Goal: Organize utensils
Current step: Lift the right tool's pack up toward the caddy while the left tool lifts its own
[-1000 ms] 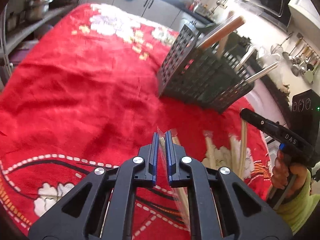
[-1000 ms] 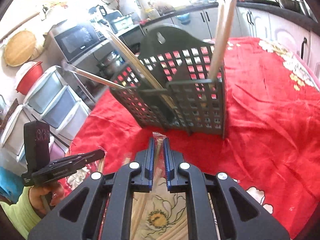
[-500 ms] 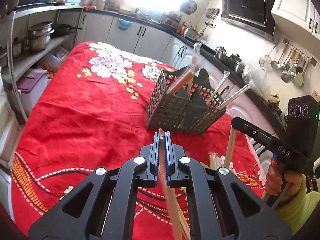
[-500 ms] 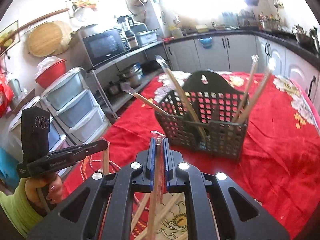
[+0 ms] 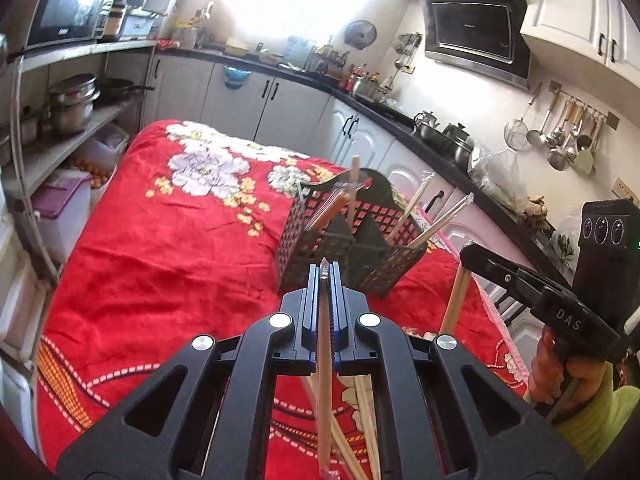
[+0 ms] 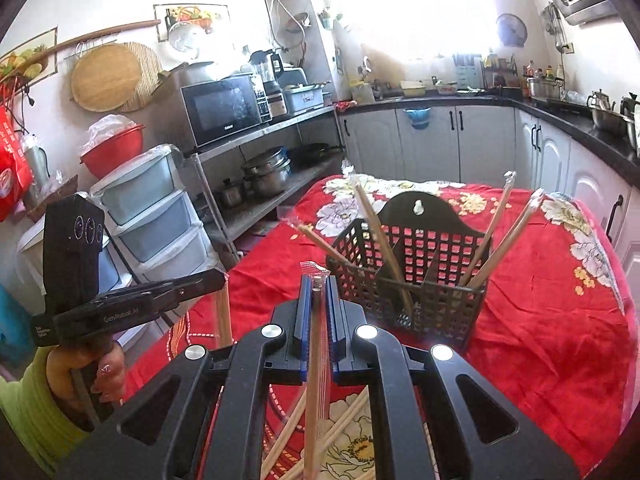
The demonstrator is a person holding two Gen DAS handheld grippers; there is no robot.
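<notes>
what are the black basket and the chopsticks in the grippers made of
Black basket: looks like matte moulded plastic, a uniform square grid with a hanging hole. Chopsticks in the left gripper and right gripper: pale, probably wood or bamboo, each inside a clear glossy plastic sleeve.

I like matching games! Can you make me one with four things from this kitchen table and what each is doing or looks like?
Things:
1. left gripper
2. basket
3. tablecloth
4. loose chopsticks

States:
A. red with flowers
B. lying on the cloth
C. dark, with chopsticks standing in it
D. shut on a wrapped chopstick pair

Pairs: 1-D, 2-C, 3-A, 4-B
</notes>
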